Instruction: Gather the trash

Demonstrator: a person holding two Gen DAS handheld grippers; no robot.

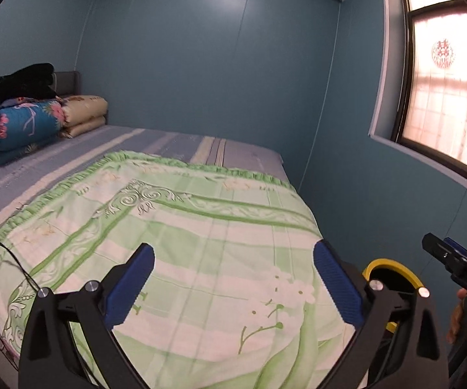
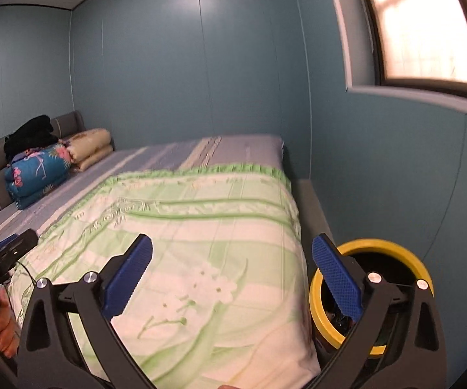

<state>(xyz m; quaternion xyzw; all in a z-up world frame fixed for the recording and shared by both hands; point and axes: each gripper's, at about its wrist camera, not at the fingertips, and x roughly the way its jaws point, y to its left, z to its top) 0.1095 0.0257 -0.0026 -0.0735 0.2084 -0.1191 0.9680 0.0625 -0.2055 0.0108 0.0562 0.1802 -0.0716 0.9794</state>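
Now both tongs, left (image 1: 233,278) and right (image 2: 232,277), gape empty above the bed (image 2: 201,227), near the bin (image 2: 372,246).

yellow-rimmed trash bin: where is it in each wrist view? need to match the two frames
Left wrist: the yellow-rimmed trash bin is at lower right, mostly hidden behind the left gripper's right finger.
Right wrist: lower right, beside the bed's foot corner, partly behind the right gripper's right finger.
Shared landmark: the folded blue floral quilt by the headboard.
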